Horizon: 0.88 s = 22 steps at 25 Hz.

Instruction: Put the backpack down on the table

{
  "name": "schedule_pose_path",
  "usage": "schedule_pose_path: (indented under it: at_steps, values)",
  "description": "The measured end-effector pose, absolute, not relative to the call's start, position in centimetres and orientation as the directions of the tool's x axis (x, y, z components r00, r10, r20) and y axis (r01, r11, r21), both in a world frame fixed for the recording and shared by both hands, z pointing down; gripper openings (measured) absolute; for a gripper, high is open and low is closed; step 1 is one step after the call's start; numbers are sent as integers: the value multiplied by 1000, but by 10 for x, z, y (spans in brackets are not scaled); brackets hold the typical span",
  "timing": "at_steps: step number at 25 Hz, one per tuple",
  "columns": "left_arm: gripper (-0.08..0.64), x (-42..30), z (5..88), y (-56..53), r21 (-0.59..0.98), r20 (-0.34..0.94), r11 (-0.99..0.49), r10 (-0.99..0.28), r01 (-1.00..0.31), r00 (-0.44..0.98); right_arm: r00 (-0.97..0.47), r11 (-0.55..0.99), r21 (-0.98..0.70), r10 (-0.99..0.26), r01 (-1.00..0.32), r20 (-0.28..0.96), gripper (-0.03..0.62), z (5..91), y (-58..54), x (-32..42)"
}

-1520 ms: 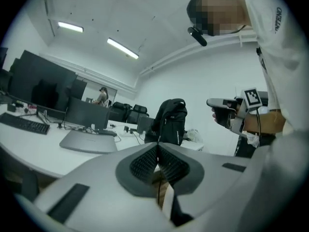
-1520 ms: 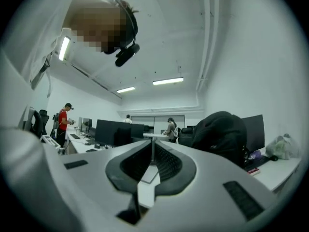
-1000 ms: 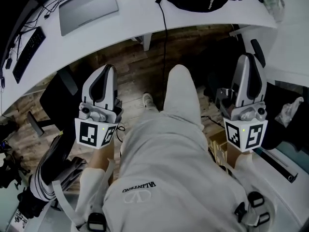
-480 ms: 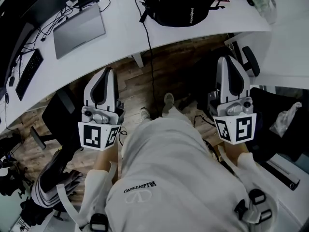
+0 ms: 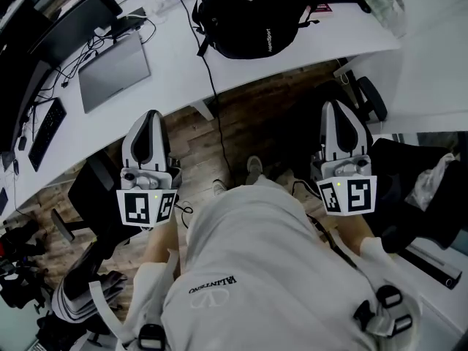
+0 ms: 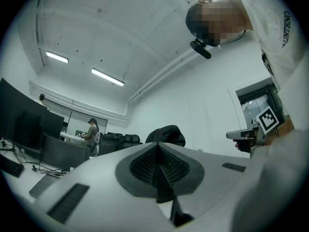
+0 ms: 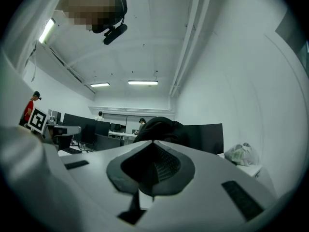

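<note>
Left gripper [image 5: 150,117] clenched, empty, 9 o'clock. Right gripper [image 5: 338,108] clenched, empty, 3 o'clock. Black backpack [image 5: 248,20] lying on white table [image 5: 175,72], 12 o'clock, well apart from both.

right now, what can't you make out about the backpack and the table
Head view: the top edge cuts off the backpack at its far side; its white print is too small to read.
Gripper views: the left gripper and right gripper hide its base on the table.
</note>
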State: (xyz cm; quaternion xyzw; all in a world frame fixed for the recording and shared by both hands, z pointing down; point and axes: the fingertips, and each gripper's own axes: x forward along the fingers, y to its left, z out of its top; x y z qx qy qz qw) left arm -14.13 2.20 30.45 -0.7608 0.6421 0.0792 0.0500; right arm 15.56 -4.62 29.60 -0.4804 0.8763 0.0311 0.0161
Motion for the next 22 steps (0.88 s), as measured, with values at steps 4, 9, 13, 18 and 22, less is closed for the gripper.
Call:
schedule_pose_path:
  at_steps: [4, 9, 13, 18, 22]
  values:
    - [8, -141, 302, 25, 17, -188, -179, -967, -984, 173, -536, 533, 54, -842, -844, -63, 14, 294, -38, 154]
    - [8, -141, 303, 32, 21, -190, -188, -965, -982, 180, -529, 526, 56, -846, -849, -65, 14, 295, -28, 154]
    - [8, -141, 302, 36, 13, -193, -196, -963, -981, 190, -518, 514, 74, -852, -855, -70, 14, 295, -23, 155]
    - [8, -143, 299, 40, 15, -199, -205, -960, -979, 198, -513, 508, 75, -856, -858, -68, 14, 292, -16, 155]
    - [8, -143, 298, 47, 14, -195, -214, -959, -977, 207, -511, 506, 72, -857, -859, -69, 14, 289, -8, 154]
